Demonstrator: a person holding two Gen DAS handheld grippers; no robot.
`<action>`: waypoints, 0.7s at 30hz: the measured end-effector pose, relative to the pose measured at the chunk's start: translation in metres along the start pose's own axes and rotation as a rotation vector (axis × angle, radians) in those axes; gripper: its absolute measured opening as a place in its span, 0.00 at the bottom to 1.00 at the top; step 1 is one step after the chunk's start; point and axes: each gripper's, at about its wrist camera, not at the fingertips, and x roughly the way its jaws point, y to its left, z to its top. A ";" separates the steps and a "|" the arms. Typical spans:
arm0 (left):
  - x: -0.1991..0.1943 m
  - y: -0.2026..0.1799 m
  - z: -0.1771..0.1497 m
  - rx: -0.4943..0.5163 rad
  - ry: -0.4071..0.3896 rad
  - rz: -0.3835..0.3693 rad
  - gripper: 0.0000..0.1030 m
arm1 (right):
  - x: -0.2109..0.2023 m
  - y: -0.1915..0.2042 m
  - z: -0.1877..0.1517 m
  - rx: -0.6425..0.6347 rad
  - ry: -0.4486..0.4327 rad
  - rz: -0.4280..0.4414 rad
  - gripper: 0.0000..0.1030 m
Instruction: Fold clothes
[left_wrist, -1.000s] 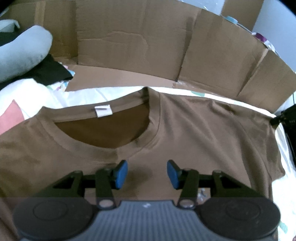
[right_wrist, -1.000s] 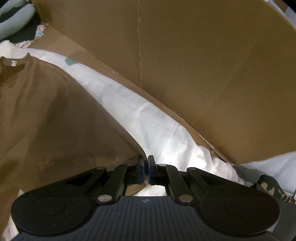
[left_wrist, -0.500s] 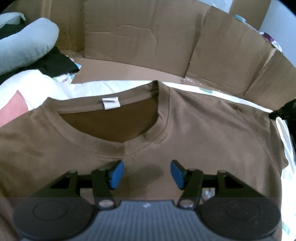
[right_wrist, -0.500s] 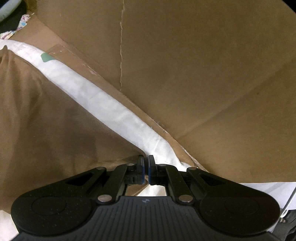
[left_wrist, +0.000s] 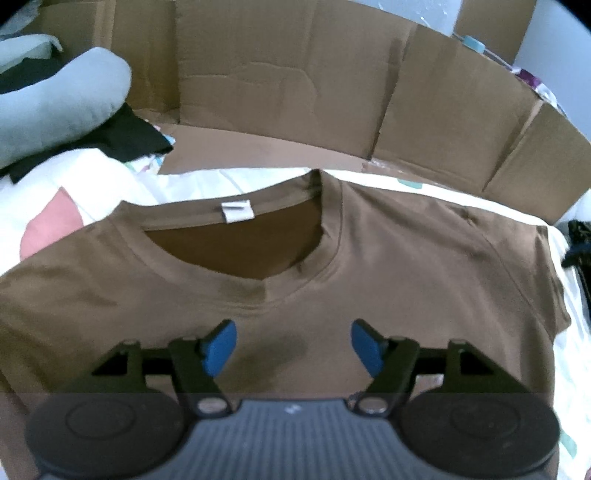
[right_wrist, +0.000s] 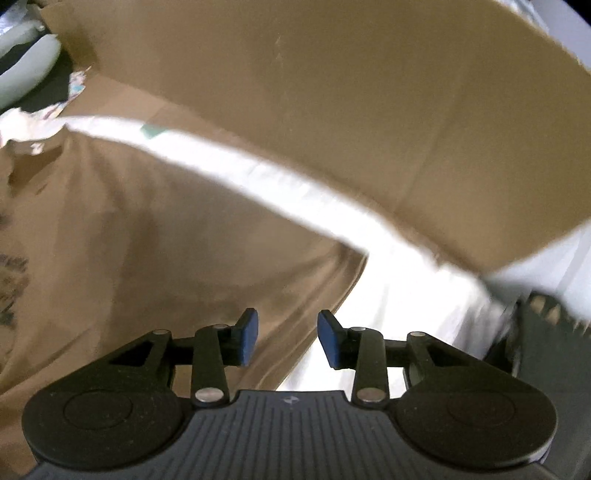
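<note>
Brown T-shirt (left_wrist: 369, 266) flat mid-frame, white tag (left_wrist: 238, 211) at collar. Left gripper (left_wrist: 291, 347) bottom centre, jaws opening above chest, nothing between. Cardboard wall (left_wrist: 295, 99) across top.

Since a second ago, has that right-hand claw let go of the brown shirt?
Yes. The right gripper was pinched shut at the brown shirt's edge; now its jaws are opening, the edge lying loose between them, with more white sheet visible beside it.

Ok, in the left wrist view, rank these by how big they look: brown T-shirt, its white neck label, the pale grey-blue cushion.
1. brown T-shirt, by far the largest
2. pale grey-blue cushion, partly cut off by the frame edge
3. white neck label, smallest
</note>
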 end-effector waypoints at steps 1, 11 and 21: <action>-0.001 0.001 0.000 -0.004 0.001 0.003 0.70 | 0.001 0.001 -0.005 0.008 0.017 0.012 0.41; -0.015 0.009 -0.003 -0.030 -0.016 0.019 0.70 | 0.022 0.010 -0.046 0.126 0.163 0.075 0.39; -0.023 0.019 -0.014 -0.059 -0.043 0.026 0.70 | 0.013 0.008 -0.041 0.082 0.155 0.025 0.01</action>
